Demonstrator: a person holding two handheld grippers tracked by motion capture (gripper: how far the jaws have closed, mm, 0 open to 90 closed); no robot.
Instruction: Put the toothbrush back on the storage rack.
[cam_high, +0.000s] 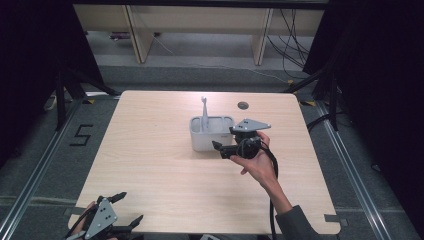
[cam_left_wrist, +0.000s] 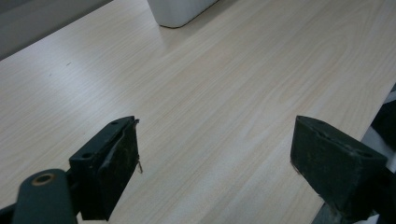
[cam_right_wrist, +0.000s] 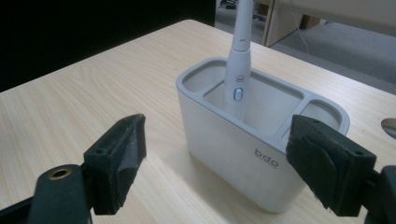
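A white toothbrush holder with several compartments stands near the middle of the wooden table. A white electric toothbrush stands upright in its left end. My right gripper is open just to the right of the holder's front, held in a hand. In the right gripper view the holder sits close ahead between the spread jaws of the right gripper, with the toothbrush in the large middle compartment. My left gripper rests open at the table's near left corner, empty.
A round cable hole lies in the table behind the holder. The left gripper view catches the holder's base far off. A "5" marking is on the floor at left. Cables and wooden furniture legs stand beyond the far edge.
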